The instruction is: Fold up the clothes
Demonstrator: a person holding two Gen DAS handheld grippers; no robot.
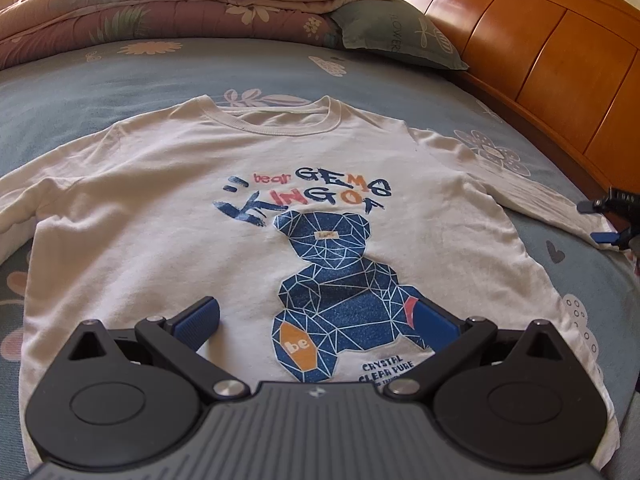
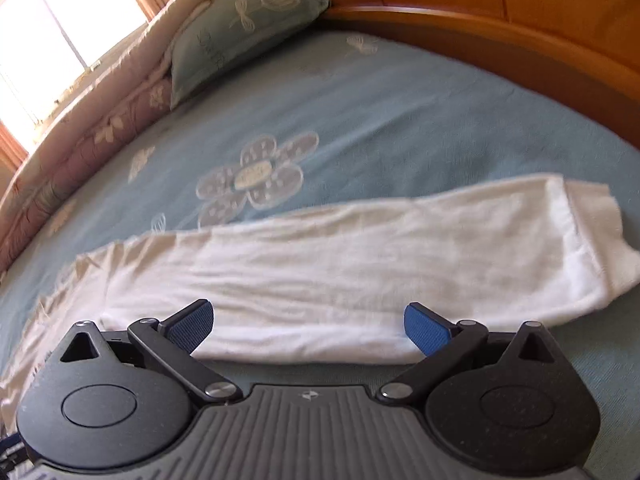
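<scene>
Blue flowered bedsheet covers a bed with a wooden headboard; a folded quilt and a green pillow lie at its far side. White long-sleeved shirt lies flat on the sheet, print side up, collar toward the quilt, both sleeves spread out from the body. It looks thin, soft and light, so it should drape and wrinkle when lifted; the cuff, shoulder seam or hem corners look like the surest places to pinch. Right sleeve stretches across the sheet just ahead of the right gripper, whose jaws stand spread with nothing between them. Left gripper hovers over the lower part of the shirt, jaws likewise spread and empty. Hidden or unclear: the hem lies behind the left gripper's body, the left sleeve runs out of frame, and the right wrist view is motion-blurred.
</scene>
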